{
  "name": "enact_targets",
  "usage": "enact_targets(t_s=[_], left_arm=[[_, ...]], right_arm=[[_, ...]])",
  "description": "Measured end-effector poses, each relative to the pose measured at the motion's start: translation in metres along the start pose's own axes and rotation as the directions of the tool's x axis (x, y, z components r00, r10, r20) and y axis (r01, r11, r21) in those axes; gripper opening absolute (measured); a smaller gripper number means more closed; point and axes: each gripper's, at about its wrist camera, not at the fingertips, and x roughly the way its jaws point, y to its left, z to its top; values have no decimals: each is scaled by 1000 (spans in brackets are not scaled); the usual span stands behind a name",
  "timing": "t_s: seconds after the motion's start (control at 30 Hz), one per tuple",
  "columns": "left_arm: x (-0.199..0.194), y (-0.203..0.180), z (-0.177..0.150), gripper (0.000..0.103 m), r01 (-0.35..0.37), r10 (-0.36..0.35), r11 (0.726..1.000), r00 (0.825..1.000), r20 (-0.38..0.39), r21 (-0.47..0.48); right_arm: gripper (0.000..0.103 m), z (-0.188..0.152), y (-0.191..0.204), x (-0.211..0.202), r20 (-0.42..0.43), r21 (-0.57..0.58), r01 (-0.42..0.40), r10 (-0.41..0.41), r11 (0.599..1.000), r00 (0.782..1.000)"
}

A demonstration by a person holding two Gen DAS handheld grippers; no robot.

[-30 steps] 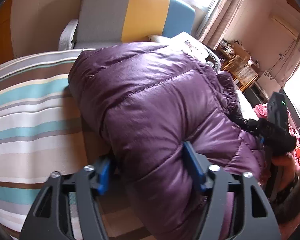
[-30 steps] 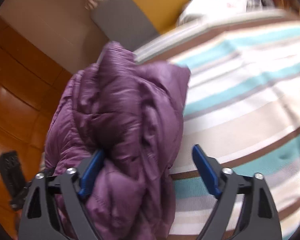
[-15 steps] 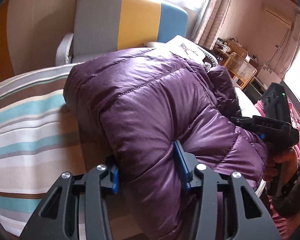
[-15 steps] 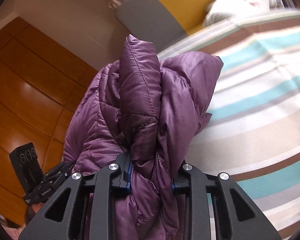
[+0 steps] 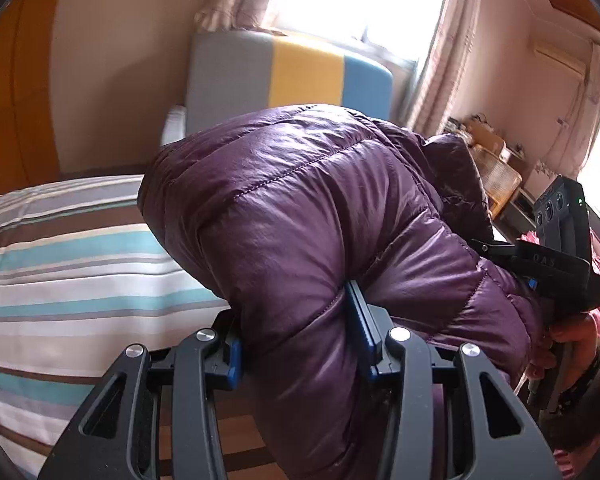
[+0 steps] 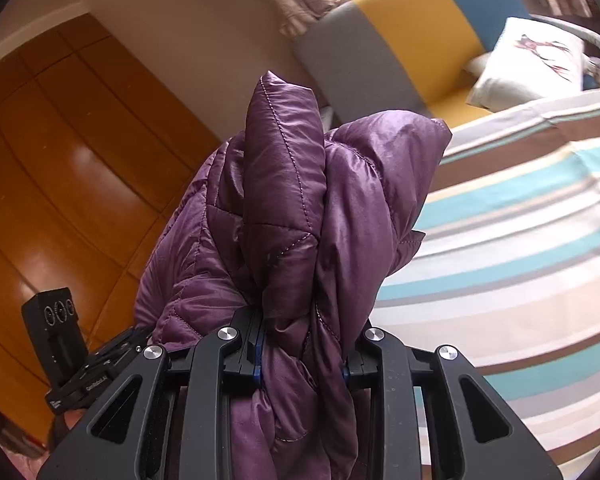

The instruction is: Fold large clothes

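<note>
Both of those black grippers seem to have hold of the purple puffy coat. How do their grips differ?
The left gripper pinches one broad, smooth puffed section of the purple coat, with its jaws set fairly wide. The right gripper squeezes several bunched, creased layers of the coat with its jaws closer together. Fabric rounds over in front of the left gripper, while a tall peak rises in front of the right gripper. Both are shut on the coat beside the striped bedding.
</note>
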Motion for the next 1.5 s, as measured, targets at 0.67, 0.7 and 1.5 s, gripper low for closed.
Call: enact_targets(t_s=[0.67,0.7,1.5], left_arm=[[-27,135,-15,43,-177,183,971,983,28,-162],[-24,139,-17,43,-180,186,969,982,21,-170],[-1,142,-57,60,-259,263,940,965,-11,-224]], right_arm=[[26,8,48,135,-147,-91,-46,32,995,989],[26,2,50,131,-153,-96,-42,27,995,988],[47,-44,87,158,-120,-224,197,-228,954,966]])
